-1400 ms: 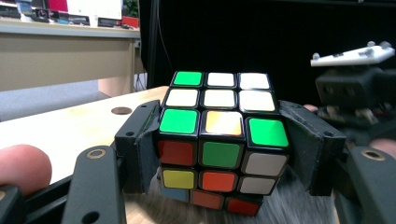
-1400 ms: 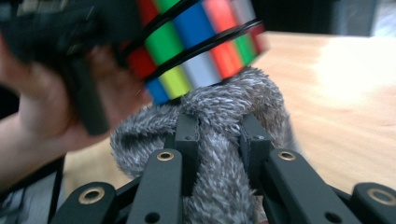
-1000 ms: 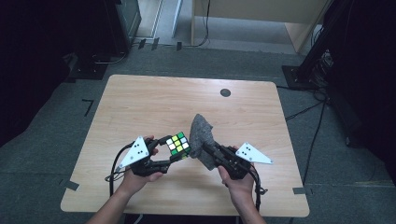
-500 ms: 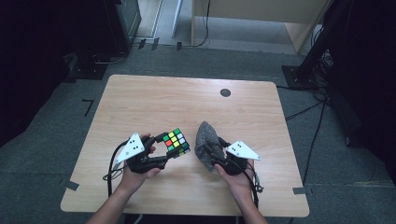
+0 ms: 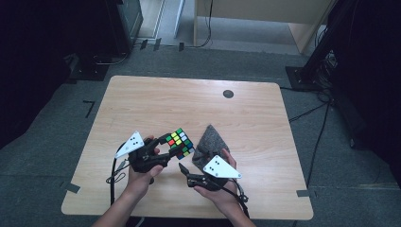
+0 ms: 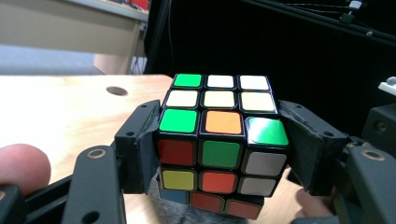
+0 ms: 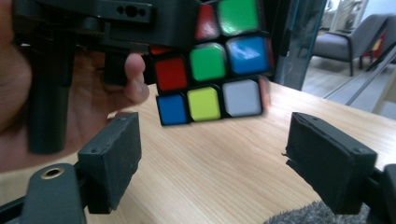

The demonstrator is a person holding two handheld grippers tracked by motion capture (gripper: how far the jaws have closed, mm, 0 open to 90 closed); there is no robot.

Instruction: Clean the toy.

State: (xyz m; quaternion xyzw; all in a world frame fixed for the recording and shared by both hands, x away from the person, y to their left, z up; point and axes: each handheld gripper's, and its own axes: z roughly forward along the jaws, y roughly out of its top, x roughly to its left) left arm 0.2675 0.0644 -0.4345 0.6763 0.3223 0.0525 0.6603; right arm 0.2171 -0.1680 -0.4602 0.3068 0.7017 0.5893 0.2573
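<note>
My left gripper (image 5: 175,148) is shut on a scrambled colour cube (image 5: 179,143) and holds it just above the wooden table (image 5: 156,104). In the left gripper view both pads press the sides of the cube (image 6: 219,140). My right gripper (image 5: 185,174) sits just below the cube in the high view, near the person. Its jaws have just been opening and stand wide apart with nothing between them. In the right gripper view the cube (image 7: 210,79) hangs above and beyond that gripper (image 7: 212,154). A grey felt cloth (image 5: 210,139) lies crumpled on the table right of the cube.
A round black grommet (image 5: 228,93) sits in the table's far right part. Cables trail from both grippers over the near edge. Black stands and dark equipment (image 5: 326,52) surround the table on the carpet.
The right gripper let go of the grey cloth, opened, and drew back toward the person and leftward. The cloth sank from beside the cube onto the table. The left gripper kept still.
</note>
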